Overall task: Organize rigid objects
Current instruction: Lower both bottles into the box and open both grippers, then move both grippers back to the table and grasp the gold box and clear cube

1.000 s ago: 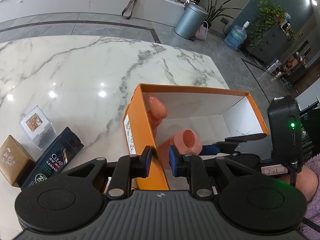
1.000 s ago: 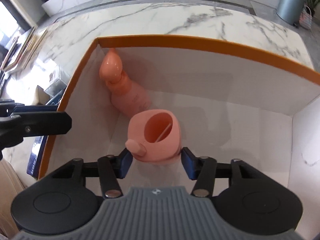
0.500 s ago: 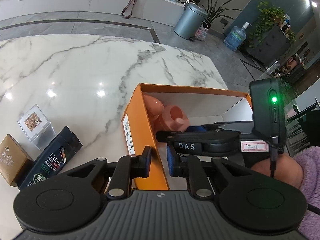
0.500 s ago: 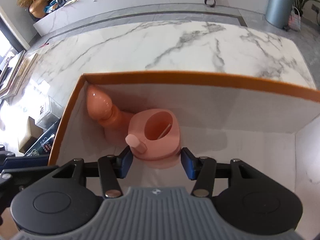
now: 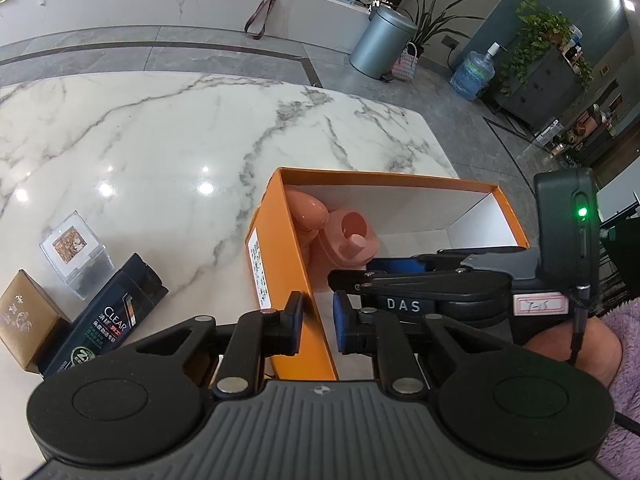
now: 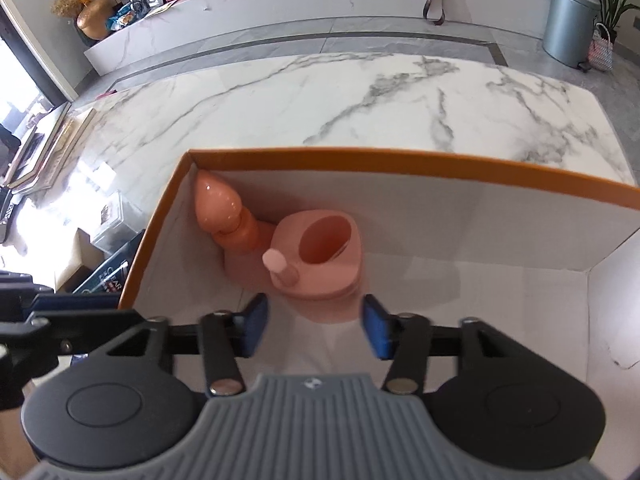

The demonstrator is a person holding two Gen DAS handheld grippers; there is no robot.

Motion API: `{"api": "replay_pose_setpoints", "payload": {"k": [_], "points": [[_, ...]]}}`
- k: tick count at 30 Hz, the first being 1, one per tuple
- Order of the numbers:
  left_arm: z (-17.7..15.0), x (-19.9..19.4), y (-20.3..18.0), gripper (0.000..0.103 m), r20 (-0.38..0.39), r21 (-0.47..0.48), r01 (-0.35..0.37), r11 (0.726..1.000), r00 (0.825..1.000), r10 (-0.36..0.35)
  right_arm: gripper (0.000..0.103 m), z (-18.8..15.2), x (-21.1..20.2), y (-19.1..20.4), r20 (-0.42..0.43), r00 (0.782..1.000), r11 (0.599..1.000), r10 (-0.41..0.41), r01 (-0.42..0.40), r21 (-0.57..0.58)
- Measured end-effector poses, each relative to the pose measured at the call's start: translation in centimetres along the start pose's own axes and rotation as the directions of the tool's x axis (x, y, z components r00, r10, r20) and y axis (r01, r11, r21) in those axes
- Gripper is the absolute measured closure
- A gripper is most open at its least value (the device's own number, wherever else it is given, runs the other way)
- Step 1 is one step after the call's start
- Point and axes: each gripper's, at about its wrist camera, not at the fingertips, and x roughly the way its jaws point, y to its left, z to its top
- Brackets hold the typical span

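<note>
Two pink things already lie inside the orange box: a pink bottle with a bulb-shaped cap, tucked into the far left corner, and a pink jug with a spout and an open mouth, touching the bottle. Left outside on the worktop, just beside the box's left wall, are a dark shampoo bottle, a brown carton and a small clear case. So I judge the job under half done, with three things yet to go in.

The left claw is clamped on the box's near left wall, steadying it. The right claw stands apart just short of the jug, its pads not pressing on anything; its jaws have just been closing, with nothing gripped between them.

Against a second ago, the right claw has drawn back and up from the jug, which then sat right between its pads, and the box's rim and the worktop beyond now show in its view.
</note>
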Motion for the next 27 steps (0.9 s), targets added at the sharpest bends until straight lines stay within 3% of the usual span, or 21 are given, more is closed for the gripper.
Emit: {"api": "replay_pose_setpoints", "payload": {"k": [3, 13, 21, 23, 27], "points": [[-0.1, -0.3, -0.2, 0.085, 0.005, 0.006, -0.003, 1.000, 1.000, 0.003, 0.067, -0.1, 0.4, 0.0, 0.002, 1.000, 1.000, -0.019, 0.019, 0.005], [-0.8, -2.7, -0.8, 0.085, 0.050, 0.030, -0.006, 1.000, 0.999, 0.004, 0.067, -1.0, -0.7, 0.6, 0.015, 1.000, 0.999, -0.028, 0.027, 0.039], [-2.5, -6.2, -1.6, 0.085, 0.118, 0.074, -0.037, 0.997, 0.993, 0.028, 0.063, -3.8, -6.8, 3.2, 0.153, 0.988, 0.998, -0.032, 0.024, 0.055], [-3.1, -7.4, -1.5, 0.085, 0.142, 0.080, -0.056, 0.995, 0.989, 0.045, 0.057, -4.7, -8.3, 3.8, 0.190, 0.982, 0.998, -0.022, 0.011, 0.059], [-5.0, -10.0, -0.1, 0.085, 0.187, 0.048, -0.110, 0.993, 0.977, 0.099, 0.057, -6.3, -10.7, 4.8, 0.244, 0.970, 0.997, 0.004, -0.023, 0.074]]}}
